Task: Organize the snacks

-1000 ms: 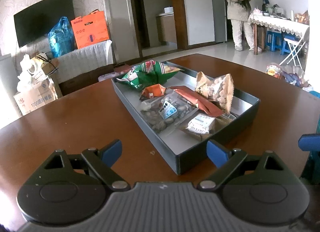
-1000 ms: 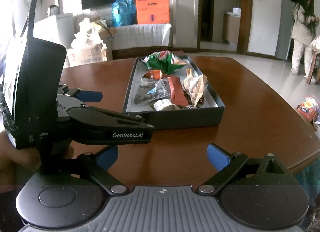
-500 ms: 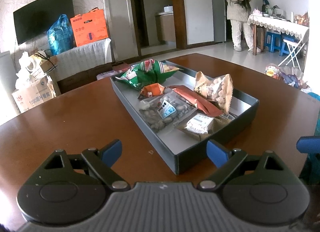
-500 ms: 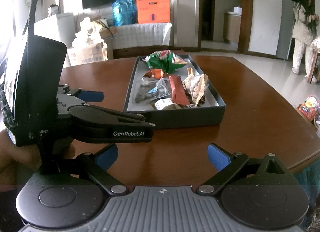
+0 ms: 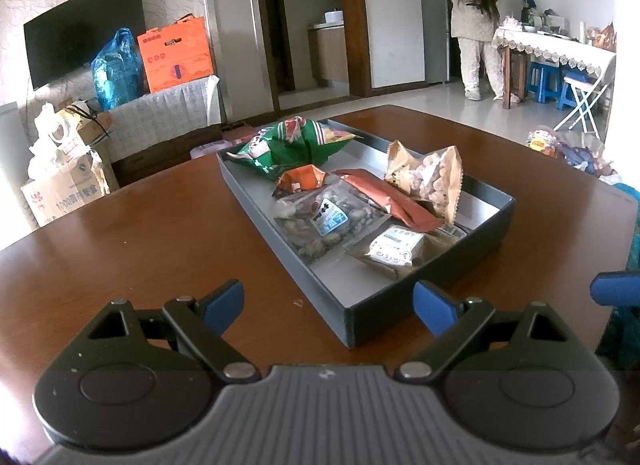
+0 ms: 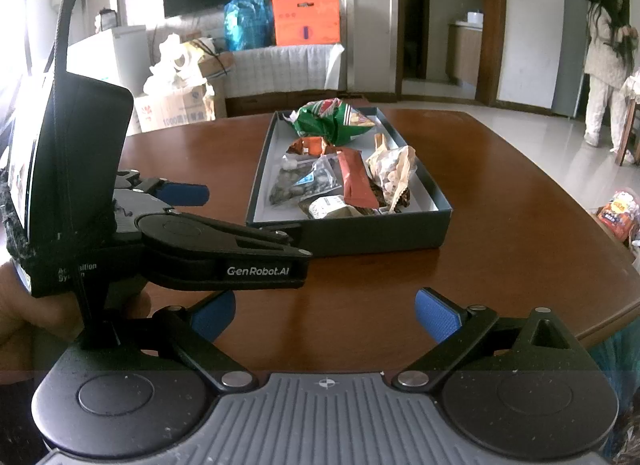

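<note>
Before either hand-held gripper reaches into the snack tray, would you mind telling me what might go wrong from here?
1. The snacks overlap: the red packet lies partly under the tan peanut bag and beside the clear nut bag, so pulling one may drag its neighbours.
2. The tray sits loose on the polished table and may slide if nudged.
3. The open left hand-held gripper and right hand-held gripper are close together and could collide.

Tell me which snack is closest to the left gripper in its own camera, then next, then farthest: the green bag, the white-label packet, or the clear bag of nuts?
From the left gripper:
1. White-label packet, near end of the tray.
2. Clear bag of nuts, middle.
3. Green bag, far end.
</note>
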{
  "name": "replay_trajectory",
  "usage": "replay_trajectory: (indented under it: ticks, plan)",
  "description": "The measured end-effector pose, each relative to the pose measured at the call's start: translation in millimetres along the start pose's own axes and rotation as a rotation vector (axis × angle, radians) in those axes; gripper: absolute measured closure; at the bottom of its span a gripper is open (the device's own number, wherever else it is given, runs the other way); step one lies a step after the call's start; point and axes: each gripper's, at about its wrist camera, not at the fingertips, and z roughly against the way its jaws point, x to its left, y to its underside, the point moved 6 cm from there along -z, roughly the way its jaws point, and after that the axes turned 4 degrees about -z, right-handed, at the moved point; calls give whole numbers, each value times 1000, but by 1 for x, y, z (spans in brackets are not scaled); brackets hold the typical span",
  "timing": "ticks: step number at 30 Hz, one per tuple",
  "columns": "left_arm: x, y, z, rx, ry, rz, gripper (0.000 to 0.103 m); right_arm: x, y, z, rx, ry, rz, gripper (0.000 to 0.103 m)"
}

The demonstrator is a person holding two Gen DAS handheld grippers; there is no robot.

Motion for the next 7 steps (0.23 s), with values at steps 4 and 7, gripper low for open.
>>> replay_trajectory:
  ticks: [4,7]
  plan:
    - [-2,0,4,-19,29,12,10,-1,0,0,0,1,-2,6]
    - [-3,1,4,-21,14,5,10,-1,0,0,1,0,-2,6]
